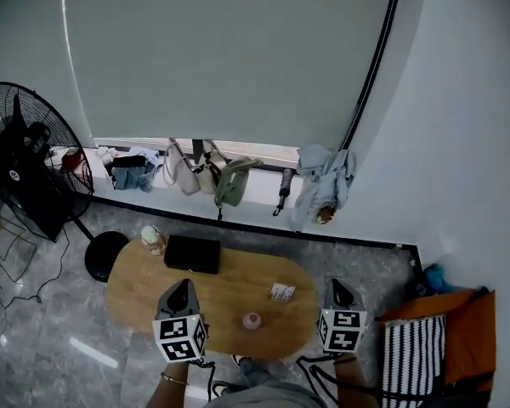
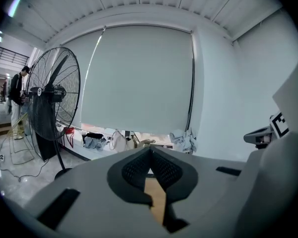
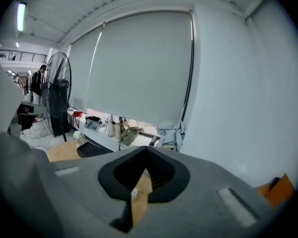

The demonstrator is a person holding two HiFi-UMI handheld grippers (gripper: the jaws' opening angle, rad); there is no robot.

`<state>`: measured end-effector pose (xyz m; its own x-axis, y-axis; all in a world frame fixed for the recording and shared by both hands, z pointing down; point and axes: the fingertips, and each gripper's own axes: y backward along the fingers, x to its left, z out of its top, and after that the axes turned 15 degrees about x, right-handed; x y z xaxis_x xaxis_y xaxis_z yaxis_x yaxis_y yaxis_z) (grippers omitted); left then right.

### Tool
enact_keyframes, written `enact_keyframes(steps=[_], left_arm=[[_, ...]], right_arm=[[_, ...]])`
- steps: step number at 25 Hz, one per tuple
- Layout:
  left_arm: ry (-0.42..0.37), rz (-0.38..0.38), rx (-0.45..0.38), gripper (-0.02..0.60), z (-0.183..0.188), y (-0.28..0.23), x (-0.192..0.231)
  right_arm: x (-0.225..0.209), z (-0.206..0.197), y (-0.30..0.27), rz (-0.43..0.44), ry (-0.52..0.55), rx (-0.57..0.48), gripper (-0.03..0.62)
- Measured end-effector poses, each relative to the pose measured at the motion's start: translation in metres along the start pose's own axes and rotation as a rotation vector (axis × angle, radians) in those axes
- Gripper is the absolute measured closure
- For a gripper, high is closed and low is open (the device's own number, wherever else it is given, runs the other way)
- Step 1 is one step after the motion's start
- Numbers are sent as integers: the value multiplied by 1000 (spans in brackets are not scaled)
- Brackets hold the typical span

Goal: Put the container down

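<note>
Head view: the left gripper (image 1: 184, 286) and right gripper (image 1: 337, 286) hover over the near edge of an oval wooden table (image 1: 229, 280), both with jaws pressed together and nothing held; the container, judged to be the pale jar (image 1: 153, 239), stands at the table's 10 o'clock end, touching neither tool and just beside a black box (image 1: 192, 254); with it already down, the risk is a needless knock, since a small pink item (image 1: 252, 320) at 6 o'clock and a card pack (image 1: 281, 292) at 4 o'clock lie between the grippers; the jar sits close to the rim, so a sideways brush could send it to the floor; open room lies across the bare middle of the table; a standing fan (image 1: 21, 164) crowds 9 o'clock and a striped bag (image 1: 412, 351) crowds 4 o'clock.

Left gripper view: the left gripper (image 2: 150, 151) has its tips meeting, with only a sliver of table (image 2: 157, 197) visible below them; the fan (image 2: 52, 103) looms at 9 o'clock, the likeliest snag for a wide leftward swing.

Right gripper view: the right gripper (image 3: 146, 151) is likewise closed and empty; the card pack (image 3: 134, 193) shows below its tips, so a straight drop would strike it; the black box (image 3: 92, 148) lies at 9 o'clock; the wall side at 3 o'clock is free.
</note>
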<state>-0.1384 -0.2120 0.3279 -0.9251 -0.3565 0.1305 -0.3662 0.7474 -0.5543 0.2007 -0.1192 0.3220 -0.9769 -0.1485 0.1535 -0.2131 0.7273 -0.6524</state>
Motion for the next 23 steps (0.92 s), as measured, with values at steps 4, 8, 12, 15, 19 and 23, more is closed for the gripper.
enact_keyframes(steps=[4,8,12,15,19,23], left_arm=[[4,7,3,588,1,1,5],[6,8,0,588,3,0,6],[1,4,4,588,1,-1,4],[0,3,7,588,2,-3,4],[-1,3,9,588,1,-2,7],[-2,2,11,588,0,-1,9]], right_arm=[[-2,8,1,-6,-11,-15,589],[-1,15,0,7,-15,-28,589],[1,13,-2,23,-25,-26,589],[1,13,-5,31,-33,-21,589],[4,9,-4,32,-39,-13,589],[7,6,-5,26,-42,-5,589]])
